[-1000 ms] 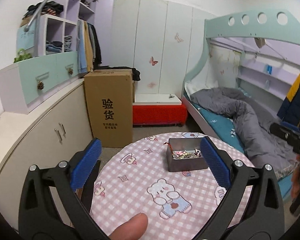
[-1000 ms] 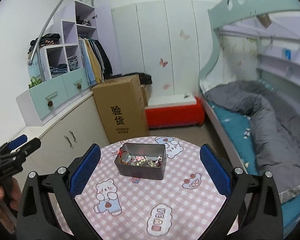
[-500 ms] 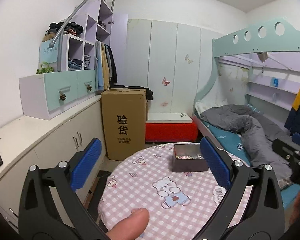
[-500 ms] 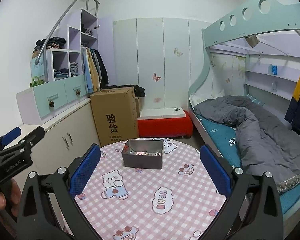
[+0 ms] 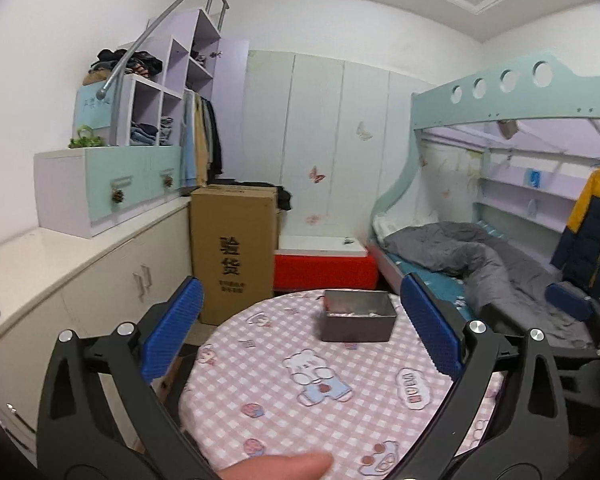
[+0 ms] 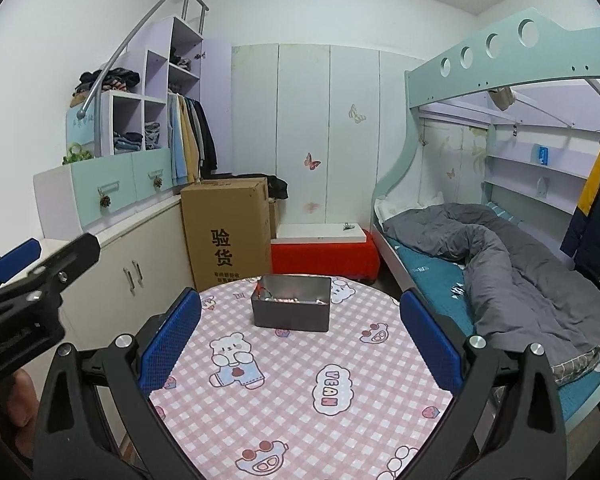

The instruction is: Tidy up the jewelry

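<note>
A grey metal box point(image 5: 357, 320) point(image 6: 291, 306) with mixed jewelry inside stands on the far half of a round table point(image 5: 320, 404) point(image 6: 300, 384) covered in pink checked cloth. My left gripper point(image 5: 300, 328) is open, held back from the table's near edge, with nothing between its blue pads. My right gripper point(image 6: 300, 332) is open too, empty, well short of the box. The left gripper's body point(image 6: 28, 280) shows at the left of the right wrist view, and the right gripper's body point(image 5: 580, 312) at the right of the left wrist view.
A tall cardboard box point(image 5: 234, 256) stands behind the table beside white cabinets point(image 5: 100, 280). A red storage bench point(image 5: 324, 268) sits against the wardrobe wall. A bunk bed with a grey duvet point(image 6: 500, 264) runs along the right. A fingertip point(image 5: 276, 466) shows at the bottom edge.
Both grippers have pulled back and risen from the table, so the jewelry box looks smaller and farther. Both stay open and empty.
</note>
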`<state>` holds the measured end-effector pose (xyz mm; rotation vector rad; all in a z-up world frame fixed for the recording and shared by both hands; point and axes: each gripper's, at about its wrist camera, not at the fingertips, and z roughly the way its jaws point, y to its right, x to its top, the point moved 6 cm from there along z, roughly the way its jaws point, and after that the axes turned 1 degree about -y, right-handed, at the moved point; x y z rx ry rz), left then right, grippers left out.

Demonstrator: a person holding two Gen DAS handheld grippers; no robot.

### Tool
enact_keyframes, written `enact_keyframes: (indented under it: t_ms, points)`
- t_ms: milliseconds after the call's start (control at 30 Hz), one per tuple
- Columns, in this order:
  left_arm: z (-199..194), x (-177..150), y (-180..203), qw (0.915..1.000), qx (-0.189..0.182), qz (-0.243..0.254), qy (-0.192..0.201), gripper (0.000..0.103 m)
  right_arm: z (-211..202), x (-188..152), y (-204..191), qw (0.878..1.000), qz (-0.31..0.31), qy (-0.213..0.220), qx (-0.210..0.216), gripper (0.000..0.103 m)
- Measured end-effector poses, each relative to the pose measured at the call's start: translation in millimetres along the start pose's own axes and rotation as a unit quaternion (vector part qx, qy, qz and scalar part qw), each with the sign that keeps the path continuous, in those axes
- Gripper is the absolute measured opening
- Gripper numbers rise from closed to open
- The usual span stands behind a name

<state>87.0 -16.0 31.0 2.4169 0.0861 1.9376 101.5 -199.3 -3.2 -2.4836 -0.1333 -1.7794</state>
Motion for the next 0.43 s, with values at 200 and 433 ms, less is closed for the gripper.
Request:
enact_keyframes:
  t_ms: [200, 433]
  points:
    - [3.1, -4.2, 4.7, 1.0, -0.005, 0.002, -0.007, 0.097, 2.4, -6.3, 5.7, 1.0, 0.008, -0.007, -0.006, 0.096]
    - [5.0, -5.5, 5.8, 0.9998, 0.011, 0.013, -0.011, 0.097, 1.0, -6.6, 7.8, 1.0, 0.011, -0.008, -0.009, 0.096]
